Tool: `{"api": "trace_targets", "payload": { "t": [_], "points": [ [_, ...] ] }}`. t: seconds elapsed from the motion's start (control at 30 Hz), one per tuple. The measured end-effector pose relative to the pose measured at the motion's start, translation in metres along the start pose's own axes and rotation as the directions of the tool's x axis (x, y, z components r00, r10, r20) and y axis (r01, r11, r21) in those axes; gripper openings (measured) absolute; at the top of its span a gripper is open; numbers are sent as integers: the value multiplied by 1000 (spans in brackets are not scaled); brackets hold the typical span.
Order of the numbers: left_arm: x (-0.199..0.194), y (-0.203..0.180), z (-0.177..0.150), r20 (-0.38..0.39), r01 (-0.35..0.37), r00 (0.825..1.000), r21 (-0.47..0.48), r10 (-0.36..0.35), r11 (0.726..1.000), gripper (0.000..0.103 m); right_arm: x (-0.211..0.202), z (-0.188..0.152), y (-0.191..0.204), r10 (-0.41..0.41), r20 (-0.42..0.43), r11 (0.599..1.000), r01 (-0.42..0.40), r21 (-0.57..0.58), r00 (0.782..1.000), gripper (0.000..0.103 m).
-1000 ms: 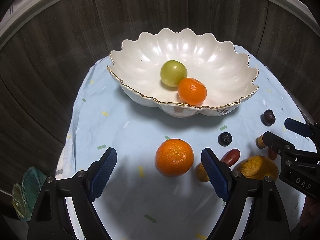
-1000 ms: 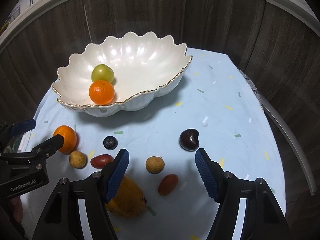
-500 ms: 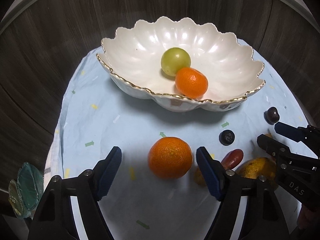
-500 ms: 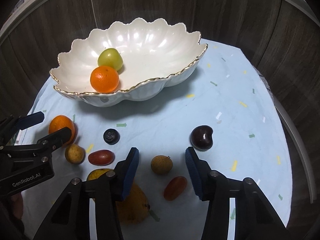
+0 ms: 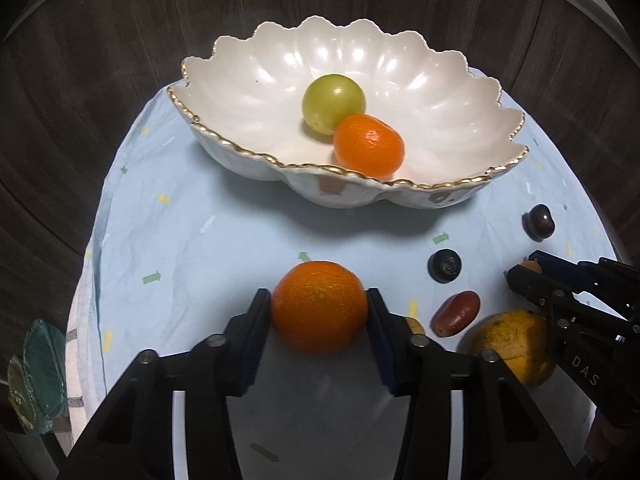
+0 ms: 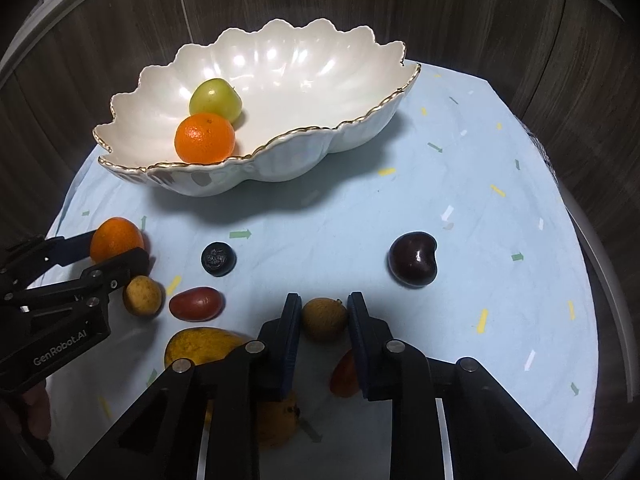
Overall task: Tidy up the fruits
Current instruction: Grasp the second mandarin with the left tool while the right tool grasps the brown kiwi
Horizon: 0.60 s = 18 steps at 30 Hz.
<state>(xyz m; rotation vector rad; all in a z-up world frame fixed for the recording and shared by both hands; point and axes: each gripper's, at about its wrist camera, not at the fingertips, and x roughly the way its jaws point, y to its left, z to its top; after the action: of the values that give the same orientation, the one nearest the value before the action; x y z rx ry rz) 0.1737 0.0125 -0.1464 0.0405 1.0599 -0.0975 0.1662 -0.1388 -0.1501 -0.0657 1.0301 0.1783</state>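
Two hand-held grippers each close on a fruit on a pale blue cloth (image 6: 360, 208), with a scalloped white bowl (image 5: 256, 80) beyond them.

The left gripper (image 5: 319, 312) has its blue pads pressed against both sides of a large orange (image 5: 319, 306), which sits on the cloth directly between the fingers. The bowl lies straight ahead of it, near, holding a green fruit (image 5: 333, 103) touching a small orange (image 5: 368, 149). The right gripper (image 6: 324, 318) has its pads at both sides of a small brown round fruit (image 6: 324, 318); the grip looks snug, though contact on each side is hard to confirm. From here the bowl lies ahead and to the left. Both fruits are round, so neither has a long axis to line up. The left gripper looks nearer the bowl.
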Motion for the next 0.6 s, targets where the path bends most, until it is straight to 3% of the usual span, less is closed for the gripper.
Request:
{"api": "trace_targets", "payload": {
  "t": [0.6],
  "points": [
    [-16,0,-1,35,-16,999,-2,16,1000,43,-16,2,0,12,48,1000,-13,17,999,25]
  ]
}}
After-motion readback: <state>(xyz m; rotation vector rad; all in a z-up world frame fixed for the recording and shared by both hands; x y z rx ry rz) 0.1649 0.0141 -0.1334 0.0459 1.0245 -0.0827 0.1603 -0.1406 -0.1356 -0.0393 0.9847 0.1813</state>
